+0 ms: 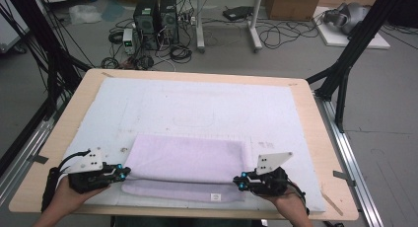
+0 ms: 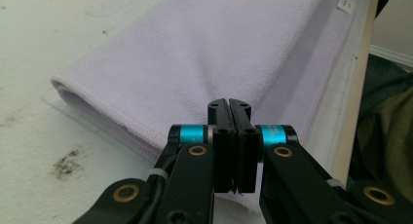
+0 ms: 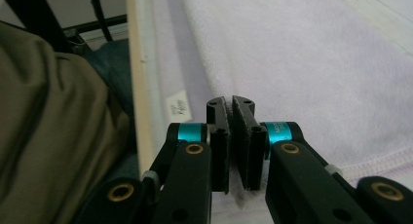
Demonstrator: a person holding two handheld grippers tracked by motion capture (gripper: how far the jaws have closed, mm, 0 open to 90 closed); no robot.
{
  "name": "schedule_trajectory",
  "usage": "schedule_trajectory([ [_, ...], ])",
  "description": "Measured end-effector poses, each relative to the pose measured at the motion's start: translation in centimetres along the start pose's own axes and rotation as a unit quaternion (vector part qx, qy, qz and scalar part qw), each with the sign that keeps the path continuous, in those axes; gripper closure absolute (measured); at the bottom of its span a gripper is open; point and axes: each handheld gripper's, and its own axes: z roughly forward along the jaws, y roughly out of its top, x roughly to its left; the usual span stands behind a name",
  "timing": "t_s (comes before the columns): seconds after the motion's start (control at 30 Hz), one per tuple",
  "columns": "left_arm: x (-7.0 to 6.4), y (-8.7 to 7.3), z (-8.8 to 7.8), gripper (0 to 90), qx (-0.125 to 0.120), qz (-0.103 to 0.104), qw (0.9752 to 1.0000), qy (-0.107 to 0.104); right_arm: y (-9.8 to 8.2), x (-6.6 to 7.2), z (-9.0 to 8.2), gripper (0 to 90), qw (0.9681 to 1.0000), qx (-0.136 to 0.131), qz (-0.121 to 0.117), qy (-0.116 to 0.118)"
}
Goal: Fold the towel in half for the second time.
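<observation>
Table (image 1: 315, 138) | both hands low, level | left gripper (image 1: 125, 171), right gripper (image 1: 239, 181): fingers pressed together at towel (image 1: 187, 163) ends

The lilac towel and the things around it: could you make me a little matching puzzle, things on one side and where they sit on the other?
Things:
1. lilac towel
2. left gripper
3. right gripper
4. small white label

Places:
A. at the towel's right end, fingers shut
B. folded on the white mat, near the table's front edge
C. on the towel's near hem
D. at the towel's left end, fingers shut

Pairs: 1-B, 2-D, 3-A, 4-C
</observation>
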Motion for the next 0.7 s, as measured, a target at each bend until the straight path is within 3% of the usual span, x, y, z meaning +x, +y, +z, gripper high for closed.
schedule_trajectory([
  [0.17, -1.0, -1.7, 0.1, 88.1, 0.021, -0.002, 0.9997, -0.008, -0.5, 1.6, 0.5, 84.7, 0.9997, 0.014, -0.008, 0.019],
  [0.27, -1.3, -2.3, 0.6, 83.4, 0.029, -0.006, 0.9994, -0.017, -1.4, 1.7, 1.5, 76.0, 0.9984, 0.028, 0.007, 0.049],
  [0.4, -1.2, -1.5, 0.8, 68.7, 0.019, -0.008, 0.9994, -0.026, -0.8, 1.3, 0.6, 72.2, 0.999, -0.012, 0.014, 0.041],
  [0.47, -1.2, -1.3, 1.3, 67.8, 0.023, -0.004, 0.9992, -0.031, -0.6, 1.0, 0.5, 72.2, 0.9994, -0.008, 0.014, 0.031],
  [0.53, -1.3, -1.5, 2.0, 68.8, 0.039, -0.002, 0.9987, -0.034, -0.8, 0.8, 0.9, 72.4, 0.9994, 0.006, 0.013, 0.032],
  [0.6, -1.5, -2.1, 2.7, 76.2, 0.056, 0.002, 0.9978, -0.036, -1.3, 0.8, 1.5, 72.9, 0.9992, 0.017, 0.012, 0.034],
  [0.7, -1.7, -2.4, 2.8, 86.9, 0.052, 0.003, 0.9981, -0.032, -2.2, 0.7, 2.4, 74.4, 0.9982, 0.043, 0.018, 0.039],
])
